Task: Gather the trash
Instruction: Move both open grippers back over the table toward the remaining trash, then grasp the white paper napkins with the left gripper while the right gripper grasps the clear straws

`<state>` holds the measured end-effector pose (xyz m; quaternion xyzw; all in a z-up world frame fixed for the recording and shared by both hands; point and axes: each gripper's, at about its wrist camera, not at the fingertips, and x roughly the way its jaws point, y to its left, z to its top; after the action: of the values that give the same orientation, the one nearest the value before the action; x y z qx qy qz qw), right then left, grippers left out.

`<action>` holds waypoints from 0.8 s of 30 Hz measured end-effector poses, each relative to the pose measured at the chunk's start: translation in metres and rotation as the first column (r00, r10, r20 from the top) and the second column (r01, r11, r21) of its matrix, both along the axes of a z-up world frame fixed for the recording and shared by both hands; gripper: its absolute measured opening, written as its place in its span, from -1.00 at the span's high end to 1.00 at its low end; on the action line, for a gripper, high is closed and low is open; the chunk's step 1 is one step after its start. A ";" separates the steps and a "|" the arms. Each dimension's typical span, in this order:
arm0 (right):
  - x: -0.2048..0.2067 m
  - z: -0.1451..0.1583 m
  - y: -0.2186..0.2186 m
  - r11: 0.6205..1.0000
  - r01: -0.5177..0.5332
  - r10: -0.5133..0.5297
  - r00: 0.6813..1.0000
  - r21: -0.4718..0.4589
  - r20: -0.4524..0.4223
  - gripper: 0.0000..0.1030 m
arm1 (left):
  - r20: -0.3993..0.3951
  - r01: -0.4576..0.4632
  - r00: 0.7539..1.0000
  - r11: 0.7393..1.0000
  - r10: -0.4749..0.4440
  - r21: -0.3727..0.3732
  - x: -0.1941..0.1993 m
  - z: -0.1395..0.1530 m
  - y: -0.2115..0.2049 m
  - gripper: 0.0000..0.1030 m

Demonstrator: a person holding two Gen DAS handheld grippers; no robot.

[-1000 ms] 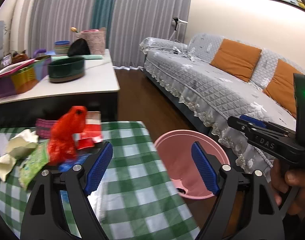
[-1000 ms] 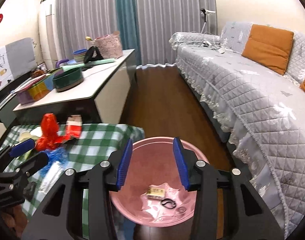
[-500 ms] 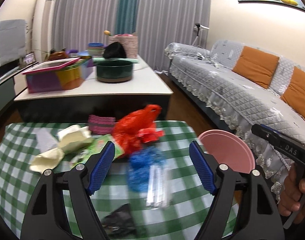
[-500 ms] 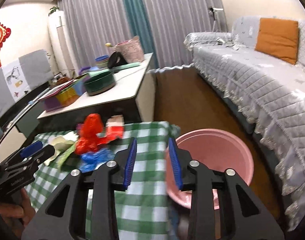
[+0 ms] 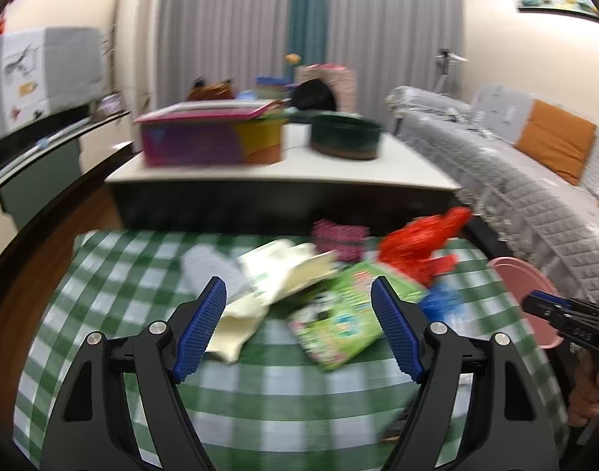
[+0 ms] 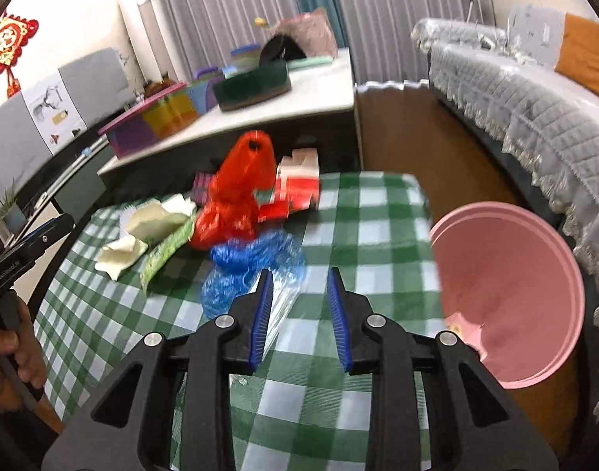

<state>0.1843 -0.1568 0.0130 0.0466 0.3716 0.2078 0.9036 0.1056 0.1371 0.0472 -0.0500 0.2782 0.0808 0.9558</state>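
A trash pile lies on the green-checked table (image 5: 123, 294): a red plastic bag (image 6: 236, 192), a blue plastic bag (image 6: 256, 255), a green snack packet (image 5: 338, 322), crumpled cream paper (image 5: 276, 271) and a red-and-white carton (image 6: 299, 184). My left gripper (image 5: 297, 302) hovers wide open over the cream paper and green packet, touching neither. My right gripper (image 6: 299, 278) hangs over the table (image 6: 378, 212) just short of the blue bag, jaws narrow but apart, nothing between them. A clear wrapper (image 6: 280, 302) lies by its left finger. The pink bin (image 6: 507, 290) stands beside the table.
Behind the table stands a low white table (image 5: 299, 165) with a coloured box (image 5: 209, 137) and a dark green bowl (image 5: 344, 137). A grey sofa (image 6: 535, 102) with orange cushions runs along the right. Wooden floor (image 6: 417, 129) lies between them.
My left gripper has swung left, from the bin to over the trash pile. My right gripper has moved from above the bin to over the table, and its jaws have narrowed.
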 end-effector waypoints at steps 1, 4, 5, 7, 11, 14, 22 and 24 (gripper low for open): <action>0.003 -0.007 0.005 1.000 -0.005 0.005 1.000 -0.001 -0.021 0.42 | -0.010 -0.028 1.000 1.000 0.028 -0.008 0.001 -0.009 0.013 -0.44; 0.010 -0.023 0.015 1.000 -0.027 0.026 0.997 -0.009 -0.077 0.34 | -0.045 -0.079 0.996 0.997 0.078 -0.022 0.003 -0.029 0.042 -0.39; 0.011 -0.027 0.018 0.999 -0.037 0.035 0.995 -0.012 -0.093 0.34 | -0.058 -0.095 0.994 0.995 0.094 -0.023 0.005 -0.035 0.050 -0.39; 0.015 -0.036 0.027 0.998 -0.060 0.056 0.991 -0.023 -0.120 0.34 | -0.083 -0.120 0.990 0.992 0.117 -0.040 0.010 -0.047 0.065 -0.39; 0.019 -0.044 0.034 0.996 -0.080 0.074 0.988 -0.035 -0.138 0.34 | -0.118 -0.141 0.984 0.989 0.135 -0.045 0.022 -0.062 0.077 -0.39; 0.021 -0.048 0.036 0.995 -0.091 0.083 0.986 -0.048 -0.145 0.35 | -0.147 -0.163 0.977 0.985 0.152 -0.064 0.032 -0.071 0.082 -0.38; 0.025 -0.053 0.033 0.993 -0.111 0.102 0.980 -0.044 -0.173 0.65 | -0.202 -0.139 0.973 0.985 0.115 -0.107 0.047 -0.081 0.079 -0.02; 0.024 -0.053 0.033 0.992 -0.120 0.111 0.978 -0.044 -0.174 0.75 | -0.215 -0.124 0.972 0.987 0.099 -0.105 0.048 -0.083 0.075 0.23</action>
<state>0.2082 -0.1242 -0.0400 0.0183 0.4557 0.2450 0.8556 0.1537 0.2117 -0.0356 -0.1132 0.3782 0.1225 0.9106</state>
